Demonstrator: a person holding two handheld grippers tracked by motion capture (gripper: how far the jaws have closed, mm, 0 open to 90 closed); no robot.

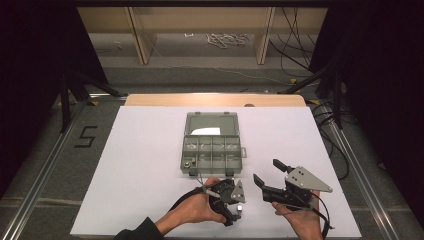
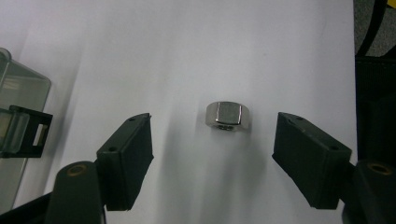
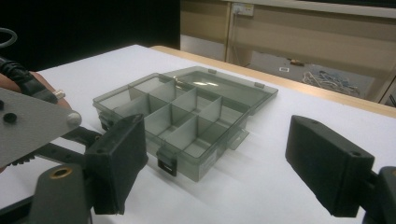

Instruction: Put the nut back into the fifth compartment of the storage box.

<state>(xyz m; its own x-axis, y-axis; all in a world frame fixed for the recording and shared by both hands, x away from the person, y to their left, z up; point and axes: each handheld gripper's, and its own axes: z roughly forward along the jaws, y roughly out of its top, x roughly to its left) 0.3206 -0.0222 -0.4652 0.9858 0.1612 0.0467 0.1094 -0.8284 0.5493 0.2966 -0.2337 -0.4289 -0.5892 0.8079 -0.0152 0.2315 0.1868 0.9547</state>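
Holding my left gripper point(image 2: 212, 161) low over the white counter point(image 2: 187, 46), I have its jaws spread wide with a small metal nut point(image 2: 227, 115) lying between them, touched by neither pad. Just beside it, at the left edge of the left gripper view, sits the corner of the clear plastic organizer box point(image 1: 212, 148), its lid open. My right gripper point(image 1: 266, 173) hovers near, jaws apart and empty.
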